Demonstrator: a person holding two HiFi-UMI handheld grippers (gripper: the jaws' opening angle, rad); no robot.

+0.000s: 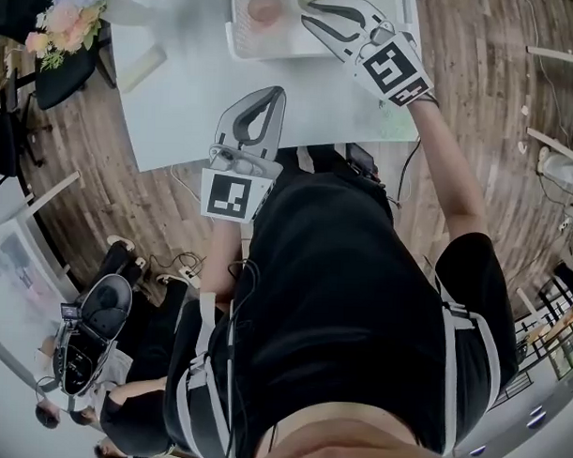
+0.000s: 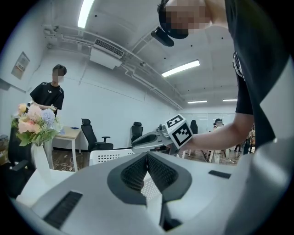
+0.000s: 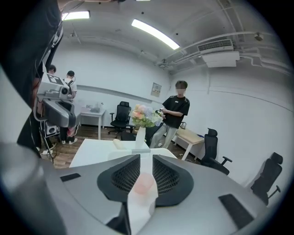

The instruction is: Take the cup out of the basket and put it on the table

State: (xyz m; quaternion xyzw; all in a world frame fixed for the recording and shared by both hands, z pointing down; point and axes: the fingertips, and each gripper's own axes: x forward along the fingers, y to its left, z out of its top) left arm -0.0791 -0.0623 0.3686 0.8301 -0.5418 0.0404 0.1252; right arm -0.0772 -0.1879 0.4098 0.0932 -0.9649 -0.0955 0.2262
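Seen from above, a person in a black shirt stands at a white worktop (image 1: 178, 107), holding a gripper in each hand. A white perforated basket (image 1: 241, 43) sits at the far side of the worktop, with a pink cup (image 1: 266, 7) inside it. The right gripper (image 1: 308, 10) reaches over the basket's right side, its tips just beside the cup. Its jaws are spread apart, and the cup shows through the gap between them without being pinched. The left gripper (image 1: 277, 92) hangs over the near part of the worktop, well apart from the basket, its jaws pressed together at the tips and empty. A bunch of pastel flowers (image 1: 64, 18) stands at the worktop's far left corner.
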